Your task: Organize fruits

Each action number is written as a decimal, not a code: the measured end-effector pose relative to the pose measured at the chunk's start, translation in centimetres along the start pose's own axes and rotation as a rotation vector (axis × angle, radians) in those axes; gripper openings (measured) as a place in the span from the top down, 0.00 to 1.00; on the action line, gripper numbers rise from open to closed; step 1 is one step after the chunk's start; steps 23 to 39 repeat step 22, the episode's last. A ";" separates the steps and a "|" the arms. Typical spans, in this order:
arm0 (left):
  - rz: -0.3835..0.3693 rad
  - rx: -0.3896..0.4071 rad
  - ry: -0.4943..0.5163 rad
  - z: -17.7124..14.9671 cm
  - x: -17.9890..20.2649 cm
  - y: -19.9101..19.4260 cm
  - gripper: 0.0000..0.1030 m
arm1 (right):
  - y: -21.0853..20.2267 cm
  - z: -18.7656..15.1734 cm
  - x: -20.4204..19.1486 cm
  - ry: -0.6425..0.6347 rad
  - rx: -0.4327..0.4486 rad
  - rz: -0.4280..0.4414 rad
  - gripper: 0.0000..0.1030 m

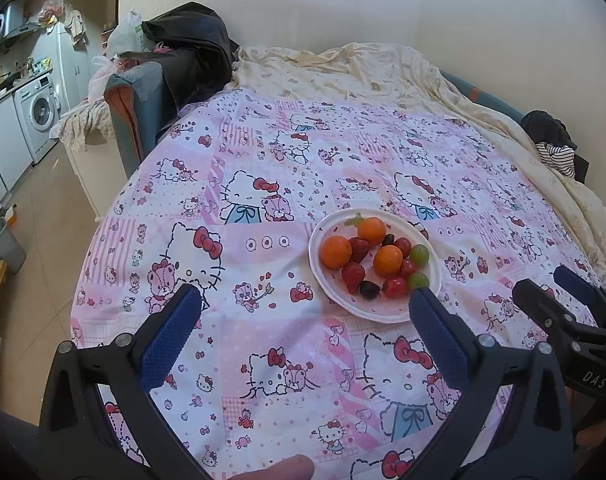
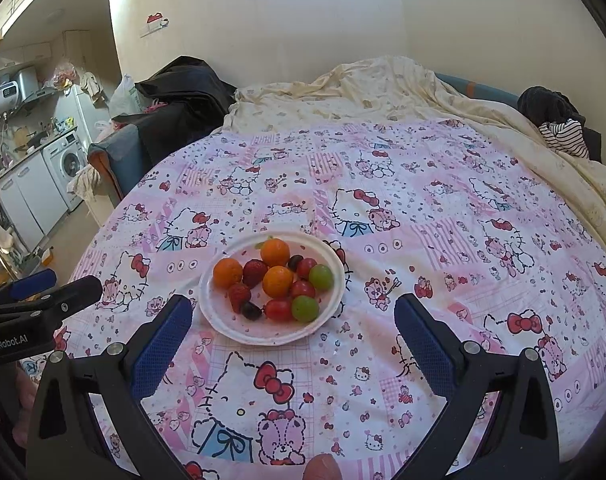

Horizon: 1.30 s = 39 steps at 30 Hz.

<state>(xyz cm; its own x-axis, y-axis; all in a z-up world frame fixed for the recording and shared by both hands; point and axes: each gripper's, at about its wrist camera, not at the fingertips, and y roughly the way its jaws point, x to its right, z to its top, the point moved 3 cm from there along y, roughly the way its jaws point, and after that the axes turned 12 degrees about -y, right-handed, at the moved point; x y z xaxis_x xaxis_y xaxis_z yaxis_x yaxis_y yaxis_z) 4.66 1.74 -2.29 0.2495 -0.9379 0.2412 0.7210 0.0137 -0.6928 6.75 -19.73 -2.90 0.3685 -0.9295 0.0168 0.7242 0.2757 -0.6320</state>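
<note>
Left wrist: fruit plate (image 1: 383,312) beyond right finger (image 1: 439,336).

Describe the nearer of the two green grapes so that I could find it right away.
On the pink cartoon-cat bedspread sits one white plate of mixed fruit. Look at the plate's near right edge: the green grape there lies beside a red cherry tomato. The other green grape lies farther back.
</note>
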 end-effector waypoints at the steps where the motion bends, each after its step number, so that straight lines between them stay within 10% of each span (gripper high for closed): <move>1: -0.001 -0.001 0.001 0.0 0.0 0.0 0.01 | 0.0 0.0 0.0 0.000 0.000 0.000 0.00; 39: -0.002 -0.001 -0.001 -0.1 0.0 -0.2 0.00 | 0.1 0.0 0.1 -0.015 -0.002 -0.002 0.00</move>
